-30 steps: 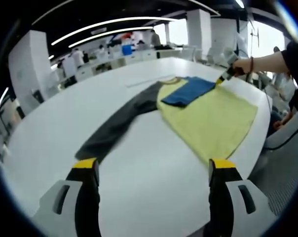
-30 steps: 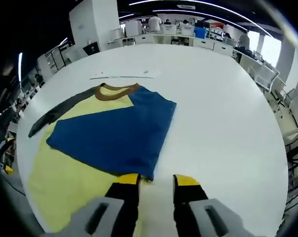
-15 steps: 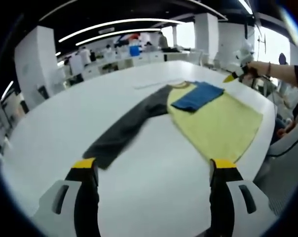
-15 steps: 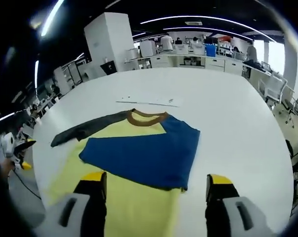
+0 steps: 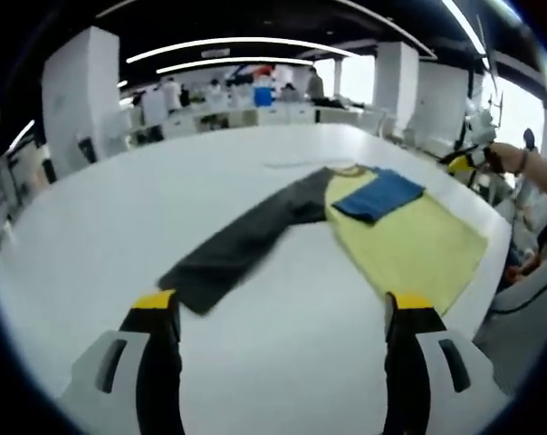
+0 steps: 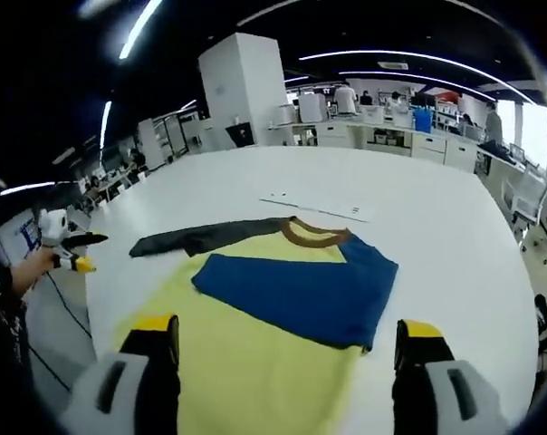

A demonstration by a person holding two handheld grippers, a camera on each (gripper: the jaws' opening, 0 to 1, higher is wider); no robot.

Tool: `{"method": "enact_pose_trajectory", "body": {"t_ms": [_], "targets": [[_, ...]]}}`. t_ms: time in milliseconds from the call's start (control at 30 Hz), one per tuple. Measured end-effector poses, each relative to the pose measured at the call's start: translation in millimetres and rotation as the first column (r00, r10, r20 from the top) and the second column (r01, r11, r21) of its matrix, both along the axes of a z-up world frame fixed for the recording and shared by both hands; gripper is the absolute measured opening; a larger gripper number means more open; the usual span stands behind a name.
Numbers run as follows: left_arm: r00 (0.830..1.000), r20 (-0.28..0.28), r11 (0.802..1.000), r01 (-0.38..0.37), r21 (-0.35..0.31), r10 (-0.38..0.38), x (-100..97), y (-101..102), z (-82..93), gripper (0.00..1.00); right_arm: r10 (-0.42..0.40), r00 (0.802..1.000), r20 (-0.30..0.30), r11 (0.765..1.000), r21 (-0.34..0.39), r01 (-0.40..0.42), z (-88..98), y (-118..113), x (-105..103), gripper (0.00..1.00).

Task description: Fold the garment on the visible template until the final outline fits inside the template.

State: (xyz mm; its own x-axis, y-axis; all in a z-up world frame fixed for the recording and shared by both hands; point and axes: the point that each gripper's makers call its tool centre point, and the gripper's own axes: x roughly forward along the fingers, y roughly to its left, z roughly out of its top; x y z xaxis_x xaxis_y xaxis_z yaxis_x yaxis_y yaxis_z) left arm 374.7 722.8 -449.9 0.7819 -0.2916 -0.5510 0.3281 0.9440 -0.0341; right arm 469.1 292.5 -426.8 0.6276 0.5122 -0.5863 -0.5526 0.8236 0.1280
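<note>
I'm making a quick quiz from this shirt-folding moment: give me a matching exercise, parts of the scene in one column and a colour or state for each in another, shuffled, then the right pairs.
Things:
1. blue sleeve
2. dark grey sleeve
3. shirt body
4. collar

Descriptions:
A. brown band at the neck
B. folded over onto the shirt's front
C. stretched out flat on the white table
D. pale yellow, lying flat

Pairs: 1-B, 2-C, 3-D, 4-A
</note>
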Motion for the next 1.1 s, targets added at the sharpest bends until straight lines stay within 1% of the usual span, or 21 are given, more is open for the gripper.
{"method": "enact_pose_trajectory", "body": {"t_ms": [100, 167, 200, 267, 333, 367, 433, 500, 567, 633, 667, 700, 767, 800, 833, 867, 900, 933, 1000, 1033, 1100], "targets": [[0.999, 0.002, 0.999, -0.034, -0.024, 0.035, 6.1, 9.8, 0.0, 0.87, 0.005, 1.0, 0.017, 0.996, 0.085, -0.006, 14.0, 10.8, -12.8, 1.0], [0.998, -0.009, 0.998, -0.057, -0.018, 0.057, 8.4, 16.5, -3.4, 0.85, 0.013, 1.0, 0.023, 0.994, 0.11, -0.015, 19.2, 13.4, -19.7, 1.0], [0.998, -0.024, 0.998, -0.066, -0.003, 0.066, 8.8, 20.3, -7.1, 0.84, 0.017, 0.999, 0.029, 0.993, 0.114, -0.02, 21.5, 14.4, -24.3, 1.0], [0.996, -0.034, 0.997, -0.077, 0.001, 0.077, 9.9, 23.8, -9.5, 0.82, 0.035, 0.999, 0.033, 0.994, 0.104, -0.038, 22.7, 16.7, -30.6, 1.0], [0.992, -0.047, 0.992, -0.12, -0.022, 0.119, 13.3, 32.9, -13.5, 0.8, 0.041, 0.999, 0.035, 0.993, 0.11, -0.045, 23.5, 16.8, -36.2, 1.0], [0.986, -0.061, 0.986, -0.159, -0.051, 0.156, 15.4, 37.7, -16.5, 0.79, 0.038, 0.999, 0.034, 0.992, 0.118, -0.042, 24.3, 17.8, -40.1, 1.0], [0.976, -0.067, 0.972, -0.213, -0.101, 0.207, 21.8, 46.4, -20.5, 0.76, 0.025, 0.999, 0.031, 0.989, 0.146, -0.029, 25.3, 18.9, -45.4, 1.0], [0.968, -0.066, 0.961, -0.25, -0.119, 0.243, 28.1, 58.9, -25.6, 0.71, 0.009, 0.999, 0.041, 0.989, 0.145, -0.015, 25.6, 18.6, -49.0, 0.99], [0.959, -0.075, 0.952, -0.282, -0.12, 0.275, 33.3, 68.7, -33.0, 0.67, -0.001, 0.999, 0.053, 0.994, 0.113, -0.006, 24.8, 17.1, -54.8, 0.99], [0.952, -0.081, 0.949, -0.303, -0.09, 0.297, 36.7, 73.9, -39.7, 0.63, 0.001, 0.998, 0.058, 0.995, 0.1, -0.007, 24.3, 14.6, -57.8, 0.98], [0.948, -0.088, 0.95, -0.31, -0.027, 0.307, 34.6, 78.7, -44.6, 0.6, 0.002, 0.998, 0.058, 0.995, 0.098, -0.007, 24.1, 14.5, -58.7, 0.99], [0.946, -0.091, 0.95, -0.311, 0.003, 0.31, 35.3, 81.6, -48.3, 0.58, -0.001, 0.998, 0.057, 0.996, 0.092, -0.005, 23.2, 12.5, -60.2, 0.99], [0.938, -0.097, 0.942, -0.337, -0.015, 0.334, 36.1, 80.4, -52.4, 0.56, -0.004, 0.998, 0.059, 0.997, 0.072, 0.0, 21.8, 10.3, -64.2, 0.99], [0.929, -0.104, 0.932, -0.36, -0.037, 0.355, 42.0, 81.1, -56.9, 0.54, -0.006, 0.998, 0.06, 0.998, 0.068, 0.002, 21.6, 10.0, -65.6, 0.99], [0.928, -0.103, 0.931, -0.364, -0.038, 0.359, 44.4, 81.8, -58.7, 0.51, -0.005, 0.998, 0.058, 0.998, 0.065, 0.002, 20.9, 8.7, -66.2, 0.99], [0.929, -0.073, 0.931, -0.364, -0.001, 0.363, 48.3, 86.8, -58.6, 0.45, -0.005, 0.998, 0.061, 0.998, 0.064, 0.001, 21.1, 8.7, -68.3, 0.99], [0.931, -0.063, 0.933, -0.358, 0.03, 0.36, 49.7, 88.7, -59.5, 0.42, -0.005, 0.998, 0.06, 0.998, 0.064, 0.002, 21.1, 8.8, -69.4, 0.99], [0.933, -0.069, 0.935, -0.353, 0.035, 0.354, 49.2, 85.4, -60.3, 0.4, -0.005, 0.998, 0.057, 0.998, 0.061, 0.001, 20.8, 9.1, -71.7, 0.99], [0.931, -0.064, 0.933, -0.359, 0.016, 0.359, 54.0, 83.5, -62.1, 0.4, -0.008, 0.998, 0.056, 0.998, 0.059, 0.005, 20.8, 9.3, -74.1, 0.99], [0.924, -0.073, 0.927, -0.375, -0.004, 0.374, 56.0, 83.4, -64.4, 0.39, -0.01, 0.998, 0.055, 0.998, 0.06, 0.006, 20.8, 8.8, -74.7, 0.99], [0.918, -0.079, 0.921, -0.389, -0.003, 0.388, 59.3, 85.5, -68.5, 0.35, -0.013, 0.998, 0.055, 0.998, 0.067, 0.01, 22.1, 9.9, -77.1, 0.99]]}}
